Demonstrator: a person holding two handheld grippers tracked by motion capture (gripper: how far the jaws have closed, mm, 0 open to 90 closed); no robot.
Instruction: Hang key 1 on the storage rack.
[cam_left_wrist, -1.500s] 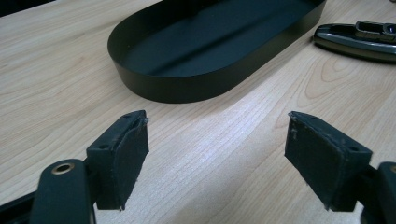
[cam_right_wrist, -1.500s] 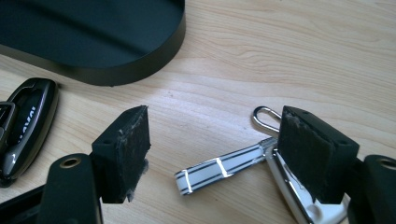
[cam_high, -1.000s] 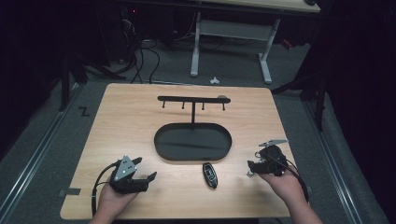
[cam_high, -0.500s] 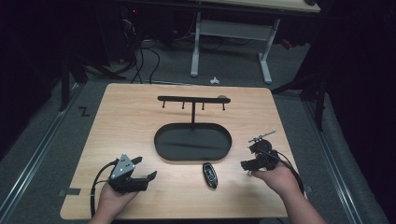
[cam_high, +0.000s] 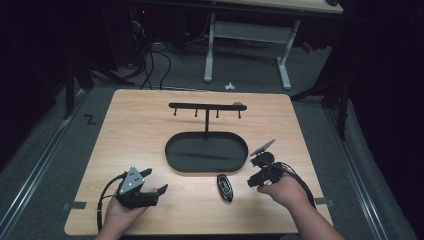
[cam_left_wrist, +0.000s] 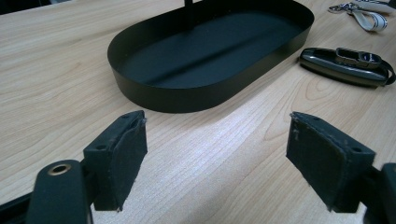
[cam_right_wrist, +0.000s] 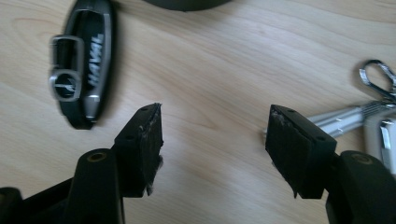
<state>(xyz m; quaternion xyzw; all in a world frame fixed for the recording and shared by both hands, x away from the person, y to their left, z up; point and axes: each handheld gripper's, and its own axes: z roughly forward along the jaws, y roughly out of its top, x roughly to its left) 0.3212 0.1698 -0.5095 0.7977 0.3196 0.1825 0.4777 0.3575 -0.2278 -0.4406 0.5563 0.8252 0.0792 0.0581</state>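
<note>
Left gripper (cam_high: 152, 192) sat near the table's (cam_high: 125, 130) front-left edge, jaws spread wide, holding nothing; bare wood lay between it and the oval black tray (cam_high: 206, 152). Right gripper (cam_high: 256, 181) hovered low at the front right, jaws likewise wide and empty. Car key fob (cam_high: 225, 187) lay flat just in front of the tray, between both grippers (lettering read "HAVAL"). A silver strap with clip (cam_right_wrist: 373, 100) lay beside the right jaw.

One overhead camera, two riding low on your tools.
Overhead looks forward and down at the tabletop (cam_high: 150, 130); both close tool views share the key fob (cam_left_wrist: 348, 66).
</note>
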